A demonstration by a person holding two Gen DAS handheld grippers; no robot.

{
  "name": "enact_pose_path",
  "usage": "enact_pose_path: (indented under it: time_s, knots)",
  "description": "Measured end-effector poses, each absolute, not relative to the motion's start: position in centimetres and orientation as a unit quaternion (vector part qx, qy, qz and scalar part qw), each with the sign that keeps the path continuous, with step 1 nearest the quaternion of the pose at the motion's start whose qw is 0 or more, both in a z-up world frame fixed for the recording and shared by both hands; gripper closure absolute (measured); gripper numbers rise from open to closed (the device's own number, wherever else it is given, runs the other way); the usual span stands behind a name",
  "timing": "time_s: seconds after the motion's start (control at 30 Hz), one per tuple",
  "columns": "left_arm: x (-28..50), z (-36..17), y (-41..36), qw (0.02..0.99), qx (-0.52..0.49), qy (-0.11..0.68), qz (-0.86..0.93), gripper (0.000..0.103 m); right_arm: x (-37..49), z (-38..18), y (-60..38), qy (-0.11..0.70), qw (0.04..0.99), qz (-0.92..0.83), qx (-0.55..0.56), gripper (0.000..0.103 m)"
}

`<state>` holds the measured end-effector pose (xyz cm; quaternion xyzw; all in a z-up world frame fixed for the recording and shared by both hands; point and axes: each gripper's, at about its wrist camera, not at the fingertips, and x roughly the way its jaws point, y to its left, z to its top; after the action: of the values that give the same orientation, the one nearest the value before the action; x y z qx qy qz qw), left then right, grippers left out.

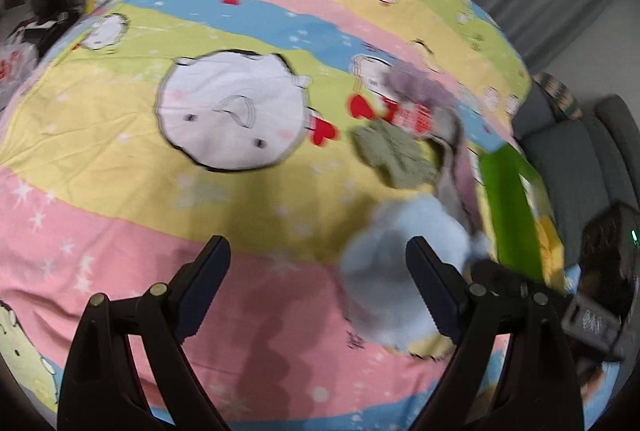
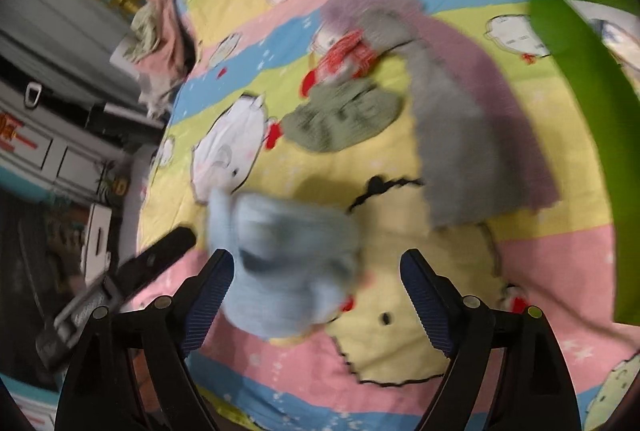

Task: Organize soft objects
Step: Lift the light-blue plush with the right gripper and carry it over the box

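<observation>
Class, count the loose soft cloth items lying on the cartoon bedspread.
5: light blue cloth between the right gripper's fingers, olive cloth, red-checked piece, grey cloth, purple cloth beneath it. Blur may hide others.

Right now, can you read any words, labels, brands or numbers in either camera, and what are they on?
Nothing can be read for certain.
Red marks on the pale cabinet front: too blurred to read.
Markings on the left gripper body in the right wrist view: too blurred.
Pale marks on the dark block at the right edge of the left wrist view: too blurred.
Bedsheet: cartoon faces, hearts and stars only.
</observation>
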<state>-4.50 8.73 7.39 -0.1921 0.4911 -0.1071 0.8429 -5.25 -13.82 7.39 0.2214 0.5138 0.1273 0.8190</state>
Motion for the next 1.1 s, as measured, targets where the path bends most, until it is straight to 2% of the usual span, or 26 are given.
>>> enact_pose_path:
  time_s: [0.2, 0.43, 0.47, 0.53, 0.7, 0.8, 0.93, 1.1]
  knots:
    - [-5.5, 7.2, 6.1, 0.825, -0.184, 0.504, -0.178, 0.014, -5.1, 7.6, -15.5, 0.495, 0.812, 0.145, 0.273, 0.017]
    - [-5.9, 6.1, 3.1, 0.811, -0.164, 0.523, -0.205, 0.016, -4.1, 5.3, -13.1, 0.524, 0.794, 0.166, 0.26, 0.017]
    - [-5.9, 5.9, 2.8, 0.808, -0.162, 0.527, -0.207, 0.018, -3.8, 4.8, -12.8, 0.53, 0.79, 0.166, 0.26, 0.017]
    - [-5.8, 5.2, 2.1, 0.802, -0.158, 0.536, -0.213, 0.033, -3.4, 3.9, -12.4, 0.538, 0.78, 0.169, 0.272, 0.017]
    - [-5.5, 4.0, 1.1, 0.799, -0.141, 0.545, -0.212, 0.038, -2.7, 2.1, -12.2, 0.549, 0.744, 0.203, 0.323, 0.018]
    - [-5.6, 4.6, 0.8, 0.806, -0.136, 0.533, -0.219, 0.038, -3.1, 3.0, -12.4, 0.537, 0.742, 0.222, 0.334, 0.027]
    - [-5.6, 6.9, 0.0, 0.816, -0.151, 0.498, -0.251, 0.038, -4.2, 6.4, -13.7, 0.484, 0.779, 0.23, 0.326, 0.028]
    - [-5.1, 10.9, -3.5, 0.837, -0.116, 0.454, -0.283, 0.038, -4.5, 9.3, -17.7, 0.439, 0.791, 0.229, 0.359, 0.028]
